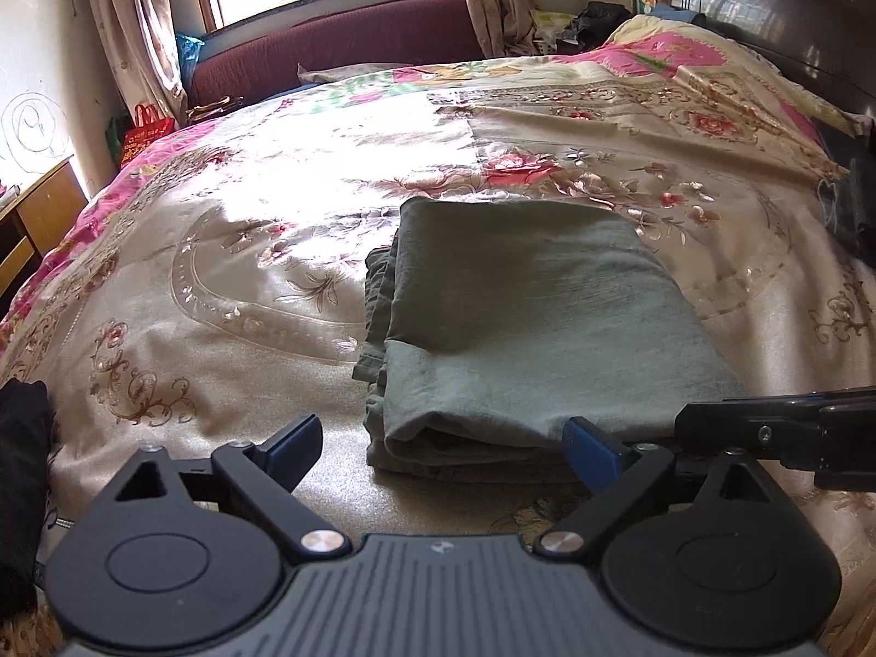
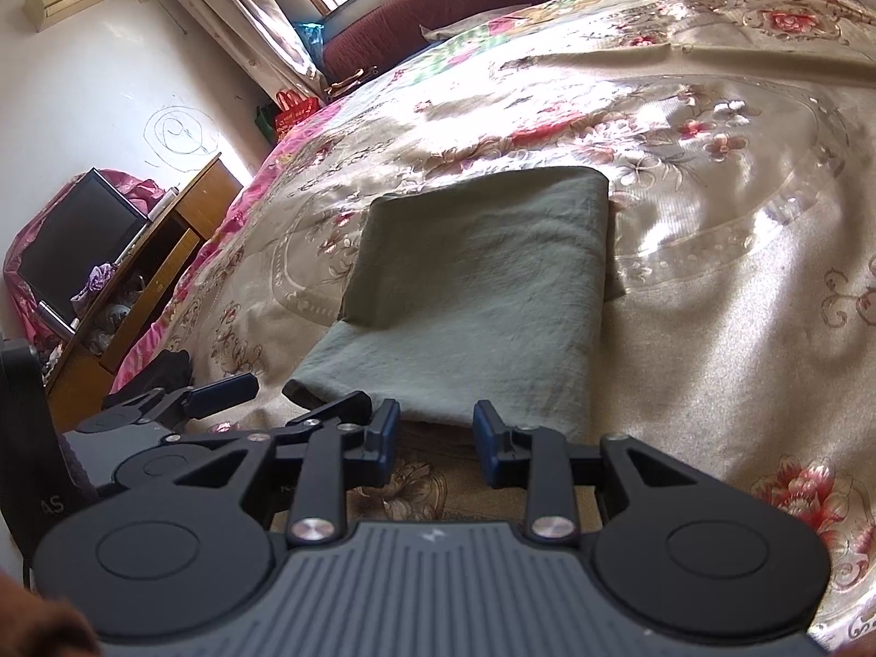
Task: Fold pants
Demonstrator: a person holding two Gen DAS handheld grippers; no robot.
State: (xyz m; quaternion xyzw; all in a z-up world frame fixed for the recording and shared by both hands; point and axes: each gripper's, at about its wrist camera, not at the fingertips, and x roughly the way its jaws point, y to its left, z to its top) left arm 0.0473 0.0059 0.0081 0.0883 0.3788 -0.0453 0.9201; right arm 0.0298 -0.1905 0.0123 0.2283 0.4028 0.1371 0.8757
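Observation:
Grey-green pants [image 1: 525, 317] lie folded in a thick rectangular stack on the floral bedspread [image 1: 219, 284]; they also show in the right wrist view [image 2: 476, 295]. My left gripper [image 1: 443, 443] is wide open at the stack's near edge, its jaws on either side of the near left corner, holding nothing. My right gripper [image 2: 435, 430] is partly open just short of the pants' near edge, empty. It shows at the right of the left wrist view [image 1: 777, 427], and the left gripper shows at the left of the right wrist view [image 2: 219, 391].
A dark red sofa [image 1: 339, 49] stands under the window beyond the bed. A wooden desk [image 2: 142, 274] with a black monitor [image 2: 76, 241] stands left of the bed. Dark clothing [image 1: 22, 482] lies at the bed's near left edge. A dark headboard [image 1: 777, 5] rises at the far right.

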